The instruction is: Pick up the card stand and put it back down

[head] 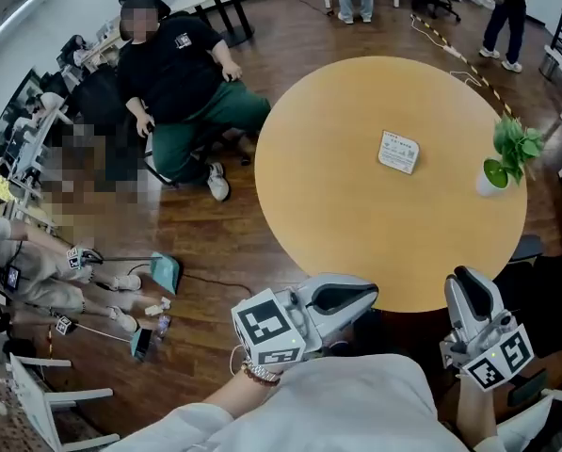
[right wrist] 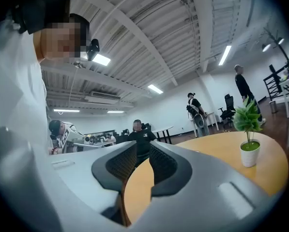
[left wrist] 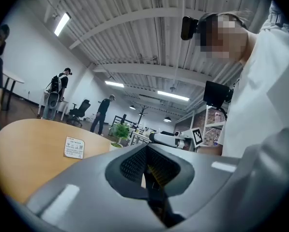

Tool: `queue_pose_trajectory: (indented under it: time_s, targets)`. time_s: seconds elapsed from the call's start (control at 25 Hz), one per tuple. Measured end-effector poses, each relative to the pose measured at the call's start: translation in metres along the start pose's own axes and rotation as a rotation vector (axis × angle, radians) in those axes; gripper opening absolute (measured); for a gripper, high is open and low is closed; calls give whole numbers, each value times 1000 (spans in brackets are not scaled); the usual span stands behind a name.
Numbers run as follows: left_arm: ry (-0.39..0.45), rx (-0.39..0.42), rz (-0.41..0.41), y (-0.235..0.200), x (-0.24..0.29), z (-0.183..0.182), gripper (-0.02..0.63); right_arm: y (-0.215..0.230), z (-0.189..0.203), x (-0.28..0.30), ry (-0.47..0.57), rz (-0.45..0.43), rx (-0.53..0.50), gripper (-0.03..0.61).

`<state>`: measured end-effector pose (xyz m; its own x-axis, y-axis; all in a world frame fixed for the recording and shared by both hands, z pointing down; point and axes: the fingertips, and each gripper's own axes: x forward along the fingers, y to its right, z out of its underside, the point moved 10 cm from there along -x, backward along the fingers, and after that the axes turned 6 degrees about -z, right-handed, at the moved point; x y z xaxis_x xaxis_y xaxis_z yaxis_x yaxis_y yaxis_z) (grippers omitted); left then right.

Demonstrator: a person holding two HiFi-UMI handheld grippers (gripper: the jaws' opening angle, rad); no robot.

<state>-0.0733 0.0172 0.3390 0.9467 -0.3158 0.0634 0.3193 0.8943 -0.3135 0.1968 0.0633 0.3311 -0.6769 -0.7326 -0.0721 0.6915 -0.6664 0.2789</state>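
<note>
The card stand (head: pixel 398 152) is a small white printed card standing right of the middle of the round wooden table (head: pixel 356 224); in the left gripper view the card stand (left wrist: pixel 74 148) shows at the left. Both grippers hang at the table's near edge, well short of the card. My left gripper (head: pixel 356 296) points right along the edge, and its jaws (left wrist: pixel 146 151) are pressed together with nothing between them. My right gripper (head: pixel 464 277) points toward the table, and its jaws (right wrist: pixel 142 156) stand a little apart with only tabletop seen through the gap.
A small potted plant (head: pixel 506 158) stands near the table's right rim, also in the right gripper view (right wrist: pixel 248 139). A seated person (head: pixel 182 83) is beyond the table's left side. Another person (head: pixel 36 271) crouches on the wooden floor at the left. Chairs and desks stand at the back.
</note>
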Motion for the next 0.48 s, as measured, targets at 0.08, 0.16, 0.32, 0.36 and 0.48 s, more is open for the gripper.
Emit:
queue_pose_trajectory:
  time_s: [0.08,0.16,0.32,0.36,0.48]
  targets:
    - [15,-1,1,-6,20,-4,2,25,-7,4,-9,-20,-13,74]
    - [28,16,15,-15,38,-9,2,53,-11,13,-13,-36,-26,75]
    - [11,49,-2,-38,70,-28,2,118,-9,47,-64,-31,-8,91]
    - [7,48,-8,-42,78,-32,2,136,-8,55,-84,-31,2,99]
    - [-2,37,-25,-60,95,-39,2,189,0,83,-139,-21,11,115]
